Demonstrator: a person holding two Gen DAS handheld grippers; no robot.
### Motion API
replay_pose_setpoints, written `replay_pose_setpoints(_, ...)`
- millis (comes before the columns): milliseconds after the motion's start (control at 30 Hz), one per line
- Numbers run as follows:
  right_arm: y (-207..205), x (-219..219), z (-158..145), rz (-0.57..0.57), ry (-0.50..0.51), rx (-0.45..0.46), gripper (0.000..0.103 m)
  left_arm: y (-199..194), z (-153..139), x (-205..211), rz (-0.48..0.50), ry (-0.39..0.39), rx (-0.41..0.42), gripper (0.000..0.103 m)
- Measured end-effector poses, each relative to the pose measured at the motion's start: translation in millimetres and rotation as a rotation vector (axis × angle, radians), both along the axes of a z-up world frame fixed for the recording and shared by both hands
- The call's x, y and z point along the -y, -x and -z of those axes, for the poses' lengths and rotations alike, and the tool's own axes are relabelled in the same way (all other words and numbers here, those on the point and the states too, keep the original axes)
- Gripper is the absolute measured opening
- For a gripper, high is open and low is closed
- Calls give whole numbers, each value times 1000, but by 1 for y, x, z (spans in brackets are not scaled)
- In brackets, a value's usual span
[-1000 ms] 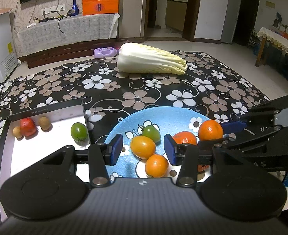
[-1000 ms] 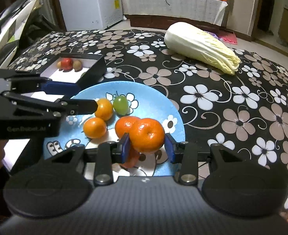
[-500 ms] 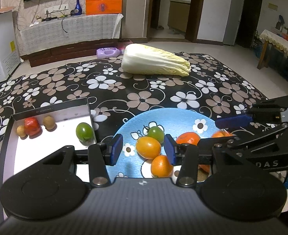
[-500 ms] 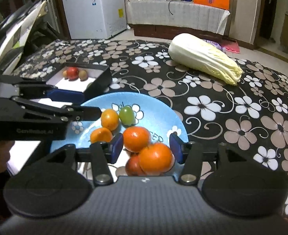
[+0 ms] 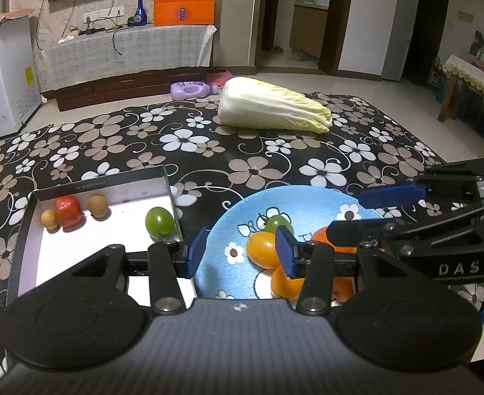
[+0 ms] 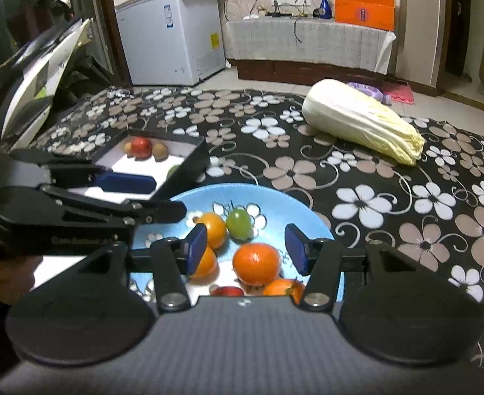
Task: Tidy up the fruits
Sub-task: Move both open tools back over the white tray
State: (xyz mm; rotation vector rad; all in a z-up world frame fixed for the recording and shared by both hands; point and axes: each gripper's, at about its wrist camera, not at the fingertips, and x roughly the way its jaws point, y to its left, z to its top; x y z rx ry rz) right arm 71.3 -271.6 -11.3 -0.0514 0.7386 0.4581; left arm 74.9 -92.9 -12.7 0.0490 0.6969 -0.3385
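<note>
A: Where is the fruit?

B: Most of it sits on the blue plate [image 6: 294, 204], which lies on the flowered worktop [image 6: 390, 197]. There is a mandarin [image 6: 256, 263] near the front, a green tomato [image 6: 239, 223] and a yellow tomato [image 6: 213, 228] behind it, with more orange fruit at the near edge.

A: And the box?

B: The white-bottomed box [image 5: 100, 230] stands just left of the plate. It holds a red fruit [image 5: 69, 211], two small brown ones and another green tomato [image 5: 159, 223].

A: What about the jaws?

B: The right gripper [image 6: 246, 250] has its jaws spread, with the mandarin between them but clear of both pads. The left gripper [image 5: 240, 251] also has its jaws spread and grips nothing, hovering over the plate's left edge.

A: Anything else?

B: A cabbage [image 5: 271, 109] lies further back on the worktop.
</note>
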Motion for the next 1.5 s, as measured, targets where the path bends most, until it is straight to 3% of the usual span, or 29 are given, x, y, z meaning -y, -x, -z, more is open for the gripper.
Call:
replay_pose_setpoints(467,-9,-26,-8,-14,-33,35,55,1,-6,-24,-50,3,14,52)
replay_pose_setpoints(1500,-34,-127,-2,-98,-24,61,55,-2,-3,-124,-232,-23,9,52)
